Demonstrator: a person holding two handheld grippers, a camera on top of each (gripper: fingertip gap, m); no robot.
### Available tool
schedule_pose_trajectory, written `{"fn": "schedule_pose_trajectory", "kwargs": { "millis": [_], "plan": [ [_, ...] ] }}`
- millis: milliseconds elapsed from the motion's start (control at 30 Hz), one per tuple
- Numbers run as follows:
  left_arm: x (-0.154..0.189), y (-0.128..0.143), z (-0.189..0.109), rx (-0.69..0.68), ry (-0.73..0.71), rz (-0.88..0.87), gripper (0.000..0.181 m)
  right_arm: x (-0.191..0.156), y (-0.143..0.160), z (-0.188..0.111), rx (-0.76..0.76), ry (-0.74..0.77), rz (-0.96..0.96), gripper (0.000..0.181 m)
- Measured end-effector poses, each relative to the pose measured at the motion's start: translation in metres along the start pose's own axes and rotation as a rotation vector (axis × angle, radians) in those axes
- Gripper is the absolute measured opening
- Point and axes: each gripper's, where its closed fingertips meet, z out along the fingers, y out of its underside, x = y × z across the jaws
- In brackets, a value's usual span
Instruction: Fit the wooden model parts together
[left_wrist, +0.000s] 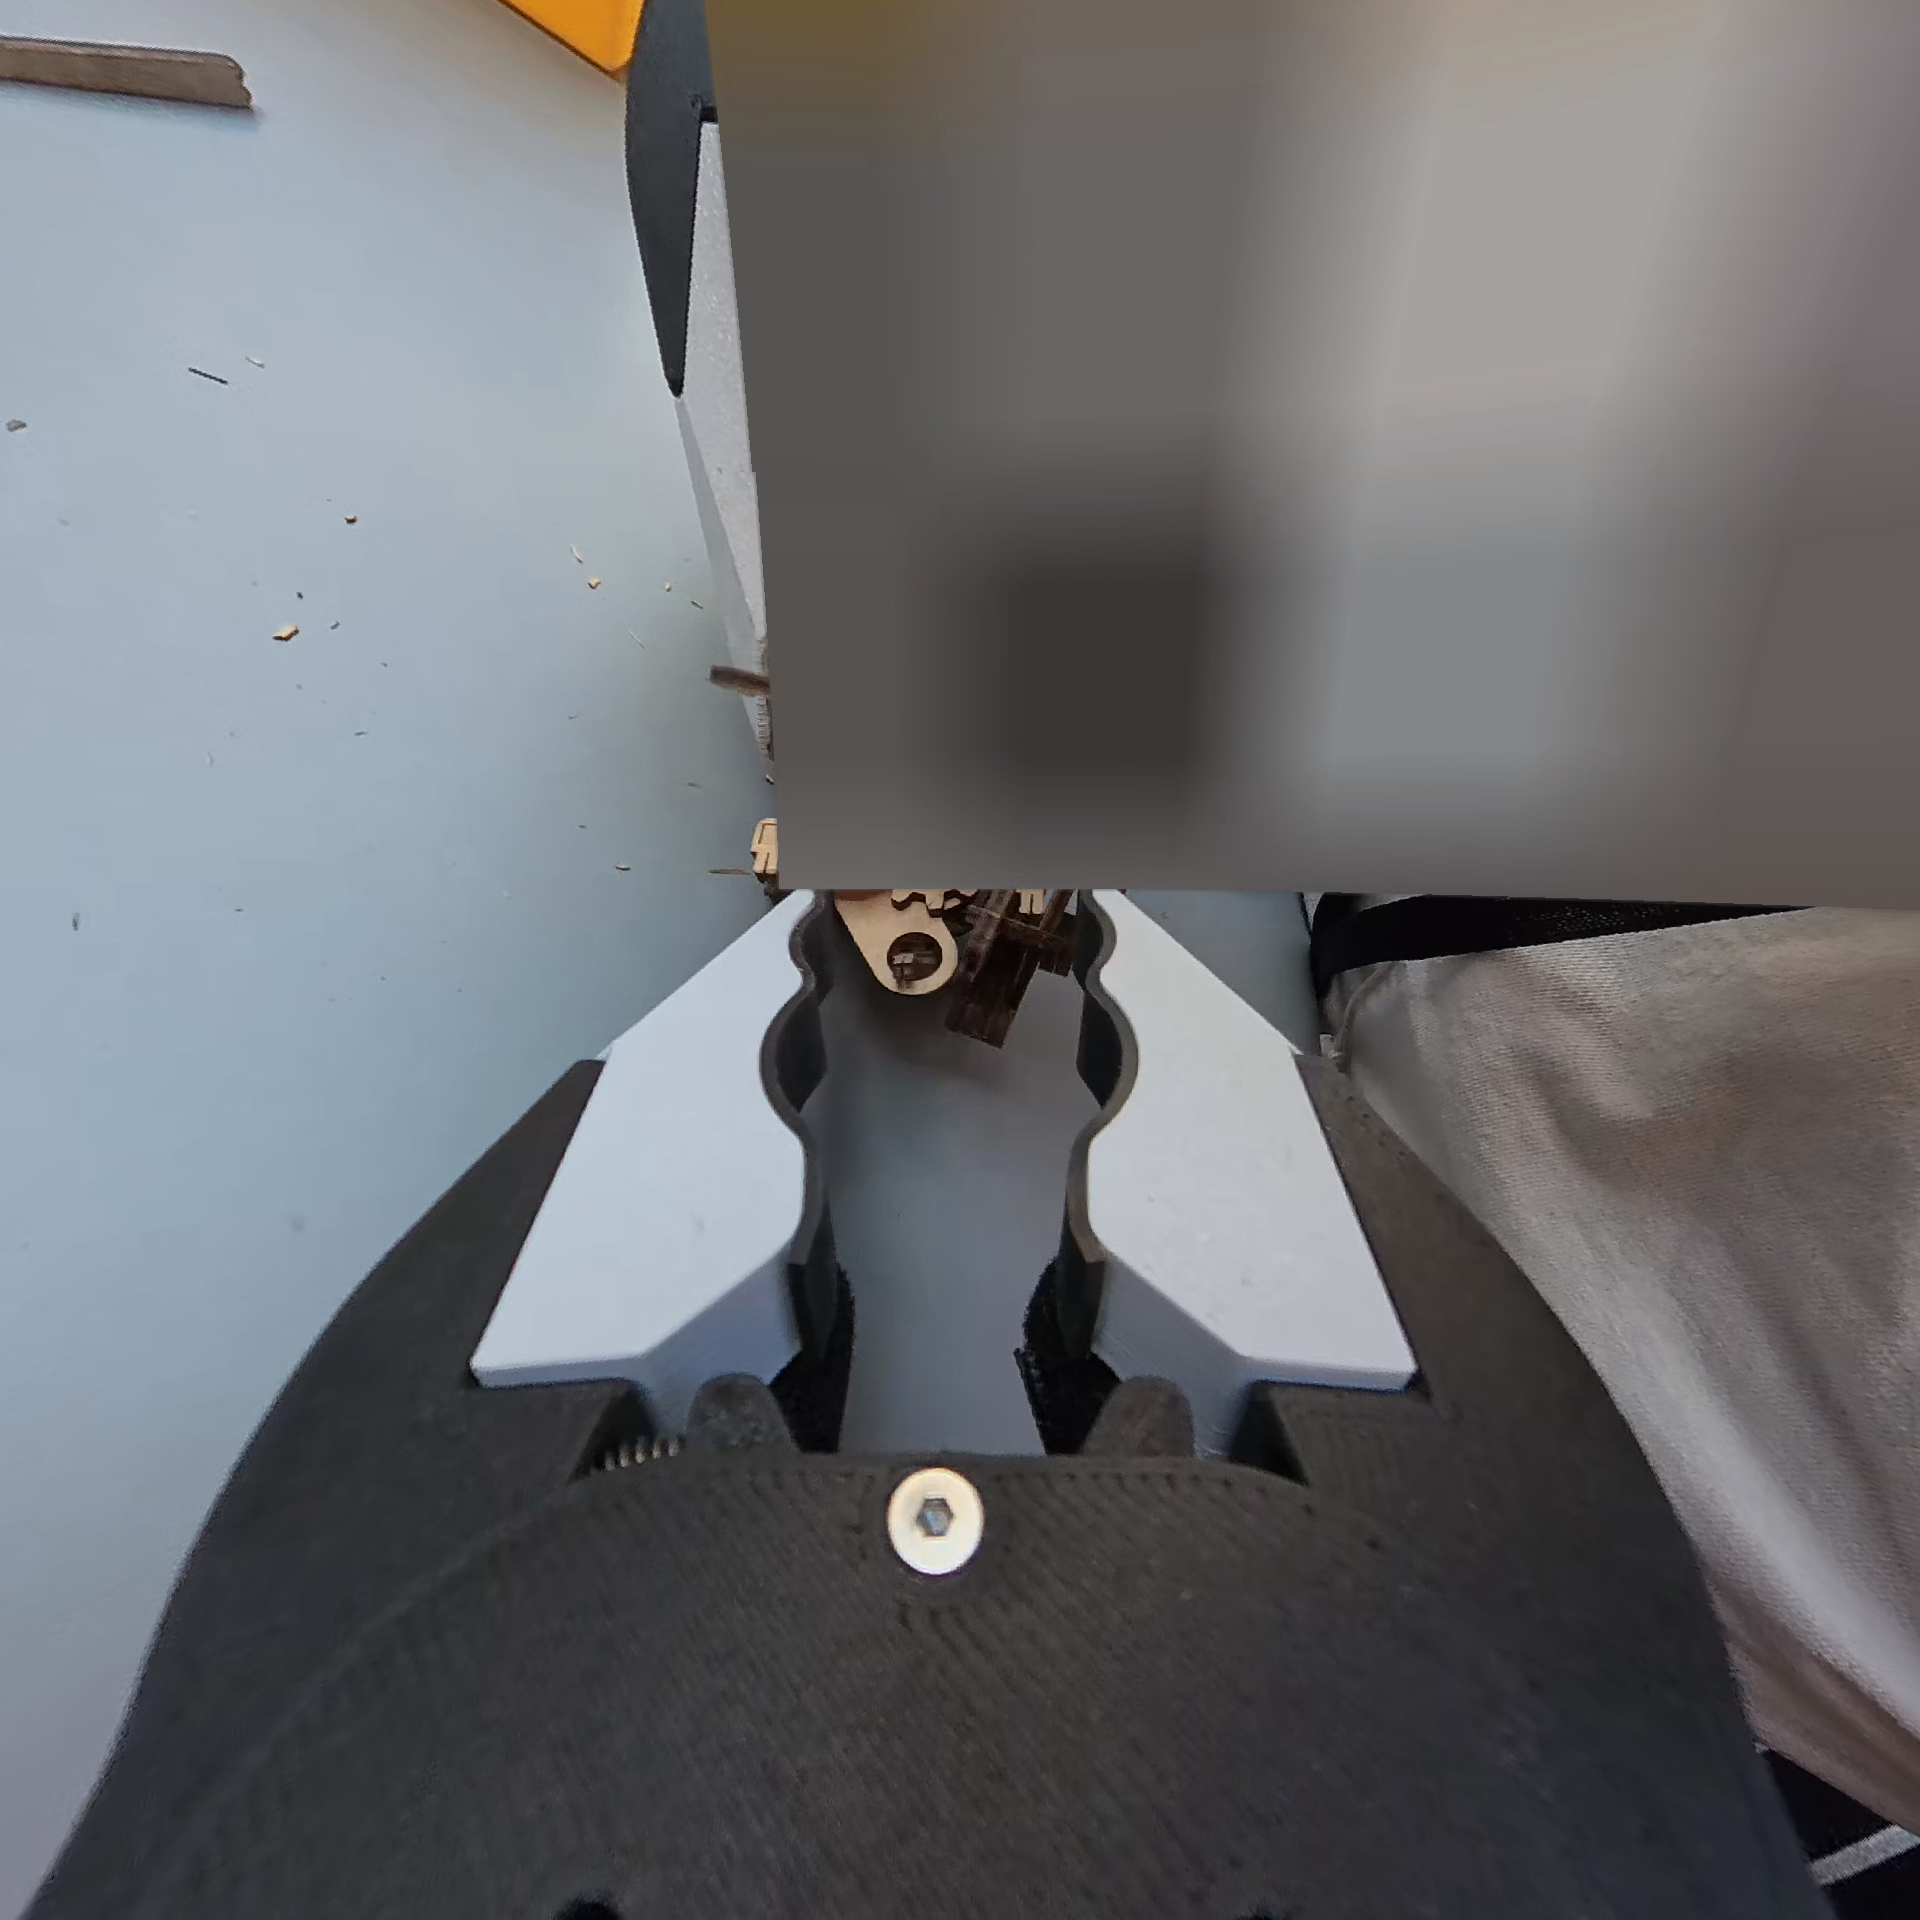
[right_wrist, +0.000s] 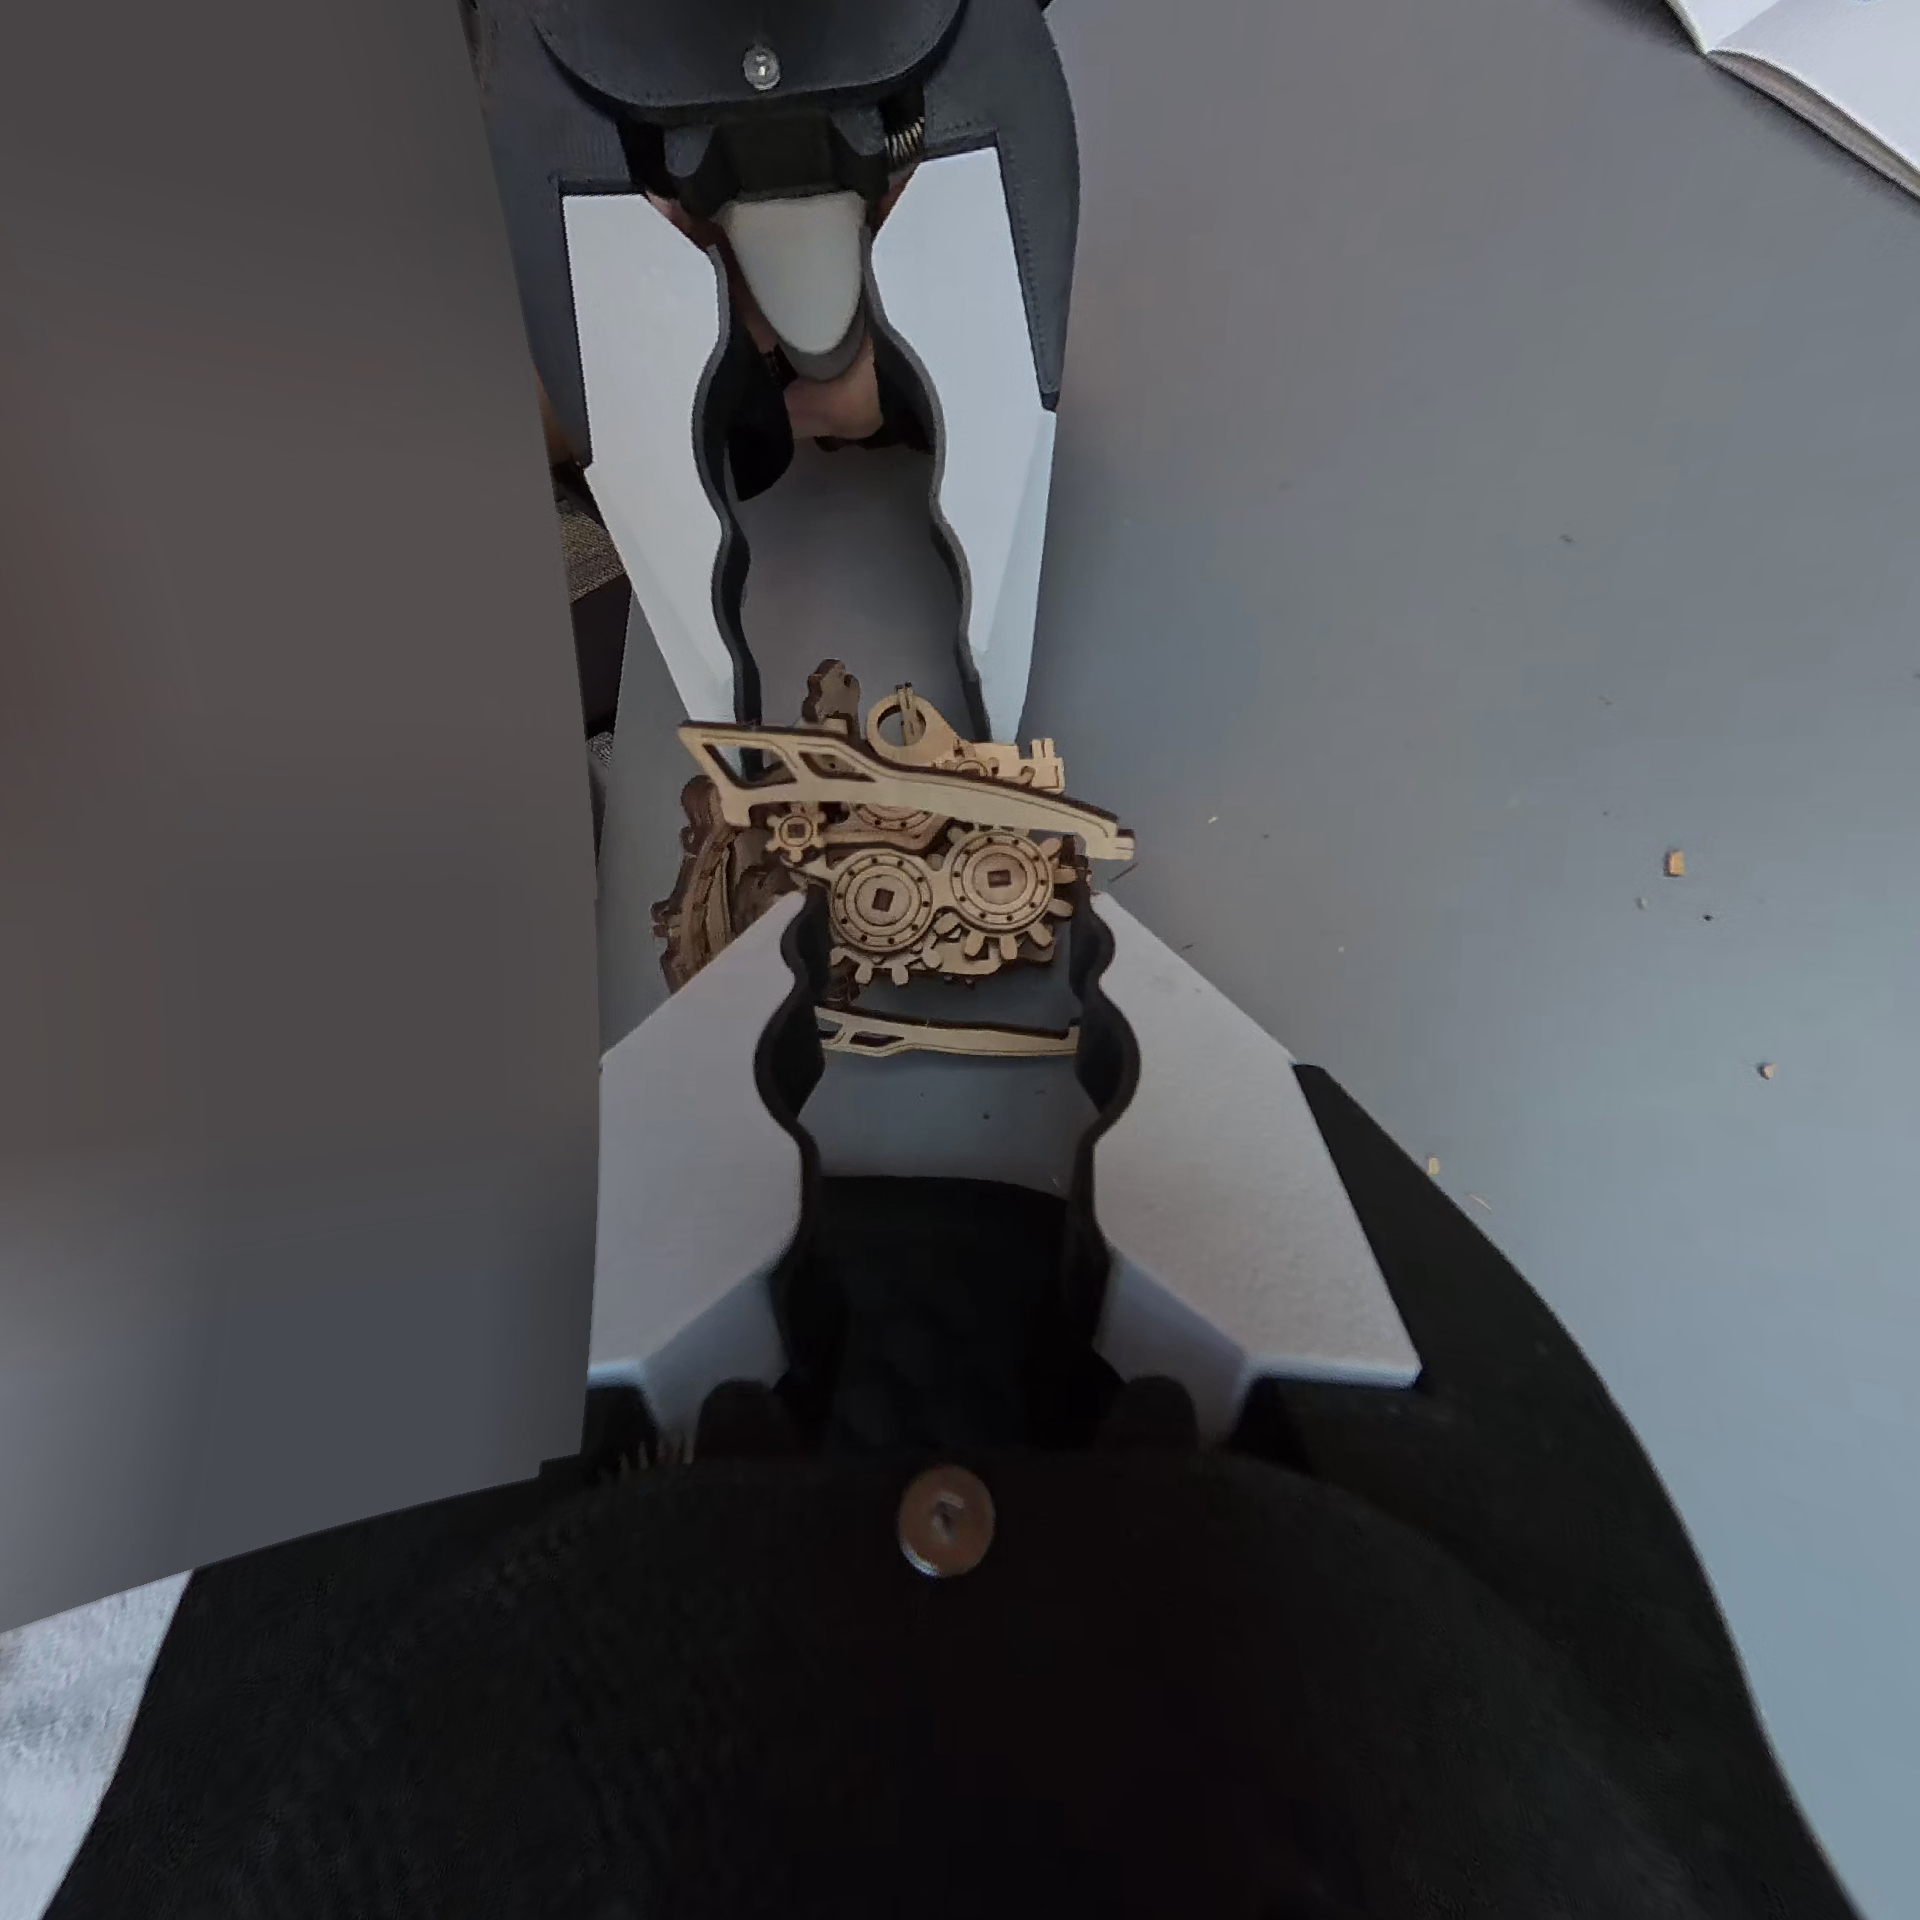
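- While much of both views lies under grey blur patches, the grey desk (right_wrist: 1507, 623) shows plainly, with small wood chips (right_wrist: 1674, 861) scattered on its right part in the right wrist view.
- Left hand-held gripper (left_wrist: 948, 914): in its own view the fingers stand apart, and a dark-and-light bit of the wooden model (right_wrist: 914, 862) sits between the tips; whether they press on it I cannot tell. In the right wrist view this gripper (right_wrist: 862, 717) comes in from the top, its tips reaching the far side of the model.
- Wooden model: a light plywood gear assembly between the two grippers at the centre of the right wrist view, with two round gears side by side and a long slotted strip (right_wrist: 894, 800) across its top.
- Right hand-held gripper (right_wrist: 945, 935): its fingers flank the lower gears, and a thin curved wooden piece (right_wrist: 951, 1036) spans the gap between them, touching both.
- A grey fabric sleeve (left_wrist: 1610, 1247) fills the right of the left wrist view.
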Motion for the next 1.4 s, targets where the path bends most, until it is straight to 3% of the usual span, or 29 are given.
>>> {"fn": "schedule_pose_trajectory", "kwargs": {
  "millis": [433, 700, 800, 967, 1300, 1400],
  "plan": [
    [-0.002, -0.002, 0.004, 0.016, -0.023, -0.006, 0.048, 0.002, 0.002, 0.000, -0.023, 0.051, 0.043, 0.045],
    [-0.003, -0.010, -0.013, 0.088, -0.030, -0.035, 0.062, 0.003, 0.003, 0.001, -0.031, 0.060, 0.032, 0.046],
    [-0.006, -0.006, -0.027, 0.082, -0.074, -0.013, 0.054, 0.002, 0.003, 0.002, -0.034, 0.060, 0.033, 0.046],
    [-0.005, 0.000, -0.045, 0.105, -0.130, 0.061, 0.020, 0.002, 0.002, 0.002, -0.040, 0.065, 0.032, 0.046],
    [0.002, 0.009, -0.018, 0.009, -0.113, 0.187, 0.017, 0.002, 0.002, 0.001, -0.051, 0.080, 0.034, 0.045],
    [0.004, 0.006, -0.016, 0.025, -0.079, 0.175, 0.007, 0.001, 0.002, 0.000, -0.053, 0.082, 0.033, 0.045]
  ]
}}
